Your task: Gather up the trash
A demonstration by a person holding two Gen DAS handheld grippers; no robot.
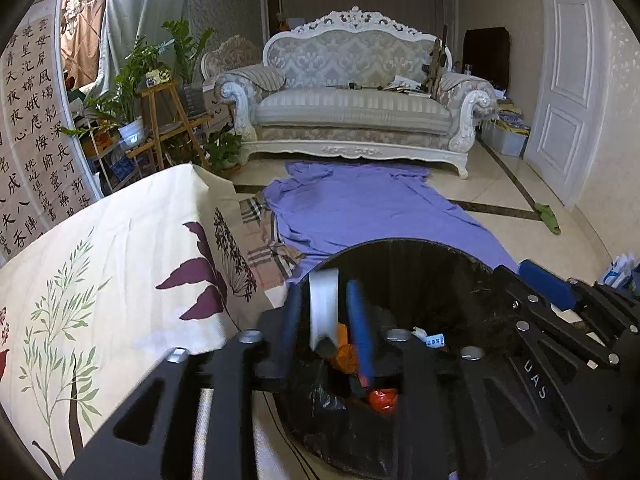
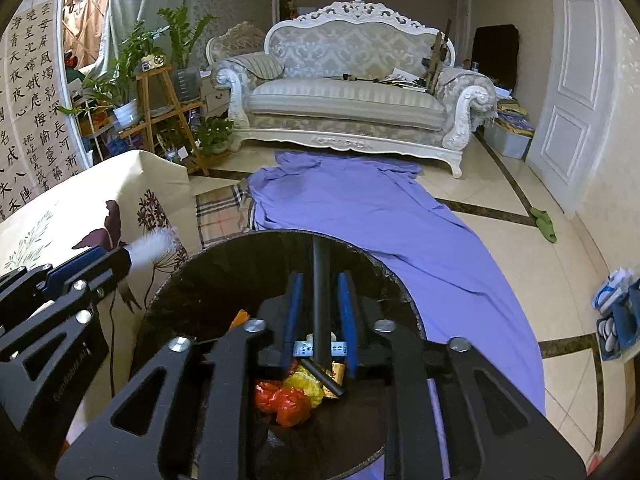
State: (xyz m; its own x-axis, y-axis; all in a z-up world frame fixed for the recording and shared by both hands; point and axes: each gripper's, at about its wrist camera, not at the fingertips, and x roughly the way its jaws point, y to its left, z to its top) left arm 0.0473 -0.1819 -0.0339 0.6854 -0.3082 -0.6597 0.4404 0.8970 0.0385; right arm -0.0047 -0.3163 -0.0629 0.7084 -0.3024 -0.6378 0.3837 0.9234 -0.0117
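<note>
A black bag-lined trash bin (image 1: 404, 245) (image 2: 276, 237) stands on the floor under both grippers. It holds red (image 2: 286, 402), yellow and orange wrappers and a small white label. My left gripper (image 1: 325, 289) is over the bin's left side, jaws apart, with a blurred white piece (image 1: 323, 308) loose between its blue pads. That gripper (image 2: 120, 264) and the white piece (image 2: 154, 246) also show at the left of the right wrist view. My right gripper (image 2: 320, 278) hangs over the bin's middle, and a black tube (image 2: 321, 304) stands between its pads with gaps on both sides.
A table with a cream floral cloth (image 1: 120, 248) borders the bin on the left. A purple sheet (image 1: 380, 208) and a plaid cloth (image 2: 220, 208) lie on the tiled floor ahead, before a white sofa (image 1: 352, 112). Plant stands are at the back left, a white door at the right.
</note>
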